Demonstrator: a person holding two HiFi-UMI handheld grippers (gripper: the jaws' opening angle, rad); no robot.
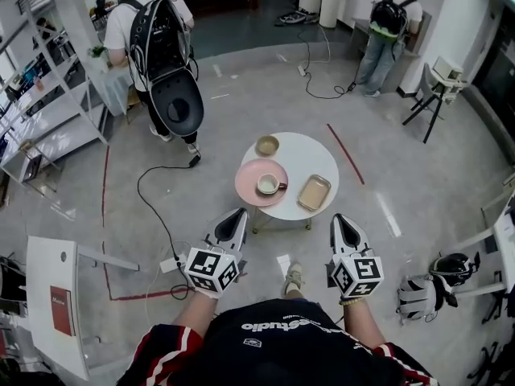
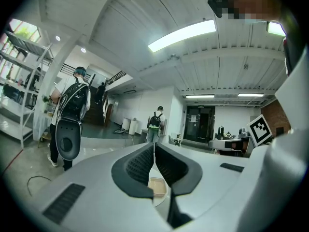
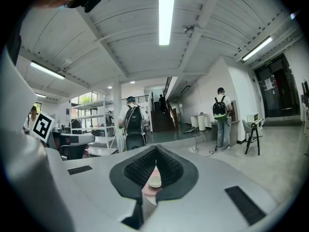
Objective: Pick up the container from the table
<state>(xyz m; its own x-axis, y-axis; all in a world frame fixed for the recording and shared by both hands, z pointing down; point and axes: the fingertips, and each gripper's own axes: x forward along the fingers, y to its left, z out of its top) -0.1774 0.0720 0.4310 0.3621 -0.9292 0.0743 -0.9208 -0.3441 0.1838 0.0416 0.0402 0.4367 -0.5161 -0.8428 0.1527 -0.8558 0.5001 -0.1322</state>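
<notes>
The container (image 1: 314, 192), a shallow tan rectangular tray, lies on the right part of a small round white table (image 1: 310, 155). Through the gap under the jaw tips it shows in the left gripper view too, as the tan container (image 2: 156, 186). My left gripper (image 1: 240, 213) and right gripper (image 1: 340, 218) are held side by side short of the table's near edge, both shut and empty. The left gripper (image 2: 154, 146) points level toward the container. The right gripper (image 3: 156, 151) points toward a white cup (image 3: 155, 182).
On the table also stand a pink plate (image 1: 249, 185) with a cup (image 1: 268, 184) and a small bowl (image 1: 267, 145). Two people with backpacks (image 1: 157, 47) (image 1: 386, 22) stand farther back. Shelves (image 1: 48, 111) are at the left, a cable (image 1: 153, 207) crosses the floor, and a helmet (image 1: 451, 265) lies at the right.
</notes>
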